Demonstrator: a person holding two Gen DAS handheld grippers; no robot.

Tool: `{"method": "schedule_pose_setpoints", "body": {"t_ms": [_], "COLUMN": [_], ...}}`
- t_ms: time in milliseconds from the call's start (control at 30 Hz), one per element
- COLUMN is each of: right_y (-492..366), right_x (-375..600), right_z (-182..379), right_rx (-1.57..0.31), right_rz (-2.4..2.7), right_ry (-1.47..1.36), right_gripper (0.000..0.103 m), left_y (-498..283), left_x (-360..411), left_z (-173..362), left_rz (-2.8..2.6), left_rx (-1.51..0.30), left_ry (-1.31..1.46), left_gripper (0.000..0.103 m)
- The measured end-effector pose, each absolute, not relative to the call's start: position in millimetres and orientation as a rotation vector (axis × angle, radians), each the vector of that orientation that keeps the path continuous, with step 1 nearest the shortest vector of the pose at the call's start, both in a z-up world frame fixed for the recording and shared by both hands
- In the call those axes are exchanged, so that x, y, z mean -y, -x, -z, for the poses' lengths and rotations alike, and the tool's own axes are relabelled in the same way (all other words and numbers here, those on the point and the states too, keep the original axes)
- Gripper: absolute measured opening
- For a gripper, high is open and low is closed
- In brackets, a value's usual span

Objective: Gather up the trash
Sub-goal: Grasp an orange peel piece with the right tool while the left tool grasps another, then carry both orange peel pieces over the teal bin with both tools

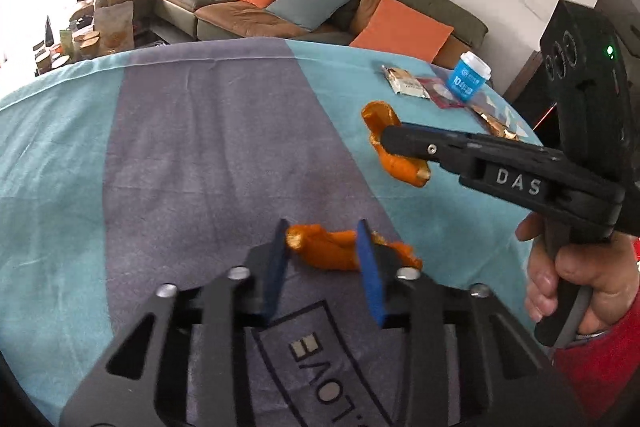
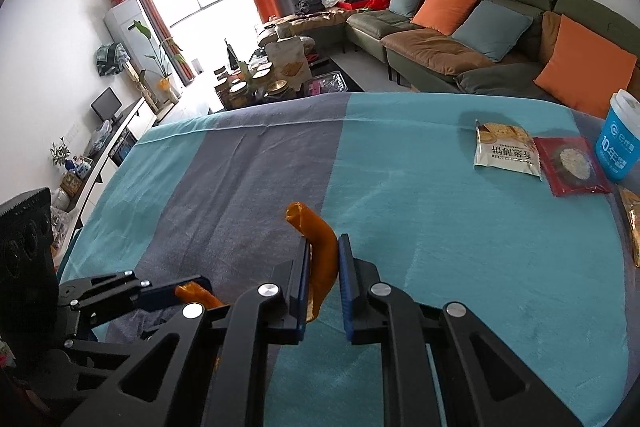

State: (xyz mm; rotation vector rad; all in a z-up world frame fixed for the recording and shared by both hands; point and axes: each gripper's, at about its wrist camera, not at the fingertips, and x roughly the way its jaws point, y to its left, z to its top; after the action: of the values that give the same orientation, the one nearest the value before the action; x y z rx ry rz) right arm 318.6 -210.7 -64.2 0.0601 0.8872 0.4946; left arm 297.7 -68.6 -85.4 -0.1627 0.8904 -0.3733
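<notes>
With the right tool (image 2: 325, 281) clamped on one orange wrapper (image 2: 316, 247), the left tool (image 1: 325, 259) pinched a second wrapper (image 1: 326, 249) and needed a firm squeeze before lifting off the worktop (image 1: 180, 147).

Teal/grey cloth (image 2: 440, 247) w/ wrappers (image 2: 505, 151), cup (image 2: 619, 143)

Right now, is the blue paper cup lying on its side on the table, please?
No, the blue paper cup stands upright at the table's far right edge, beside the red snack packet.
</notes>
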Motion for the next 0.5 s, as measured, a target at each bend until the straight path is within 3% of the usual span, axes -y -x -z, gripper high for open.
{"method": "schedule_pose_setpoints", "body": {"t_ms": [200,500], "right_y": [-315.3,-291.1], "right_x": [210.3,201.4], "right_z": [63.3,43.9], "right_rx": [-0.883,-0.830], "right_rz": [-0.494,-0.502], "right_ry": [-0.064,-0.059], "right_gripper": [0.012,0.012], "left_y": [-288.8,-248.4], "left_x": [68.6,50.2], "left_z": [79.3,45.4], "left_rz": [0.381,0.349], "left_rx": [-0.865,-0.756], "left_ry": [0.159,0.132], "left_gripper": [0.013,0.011]}}
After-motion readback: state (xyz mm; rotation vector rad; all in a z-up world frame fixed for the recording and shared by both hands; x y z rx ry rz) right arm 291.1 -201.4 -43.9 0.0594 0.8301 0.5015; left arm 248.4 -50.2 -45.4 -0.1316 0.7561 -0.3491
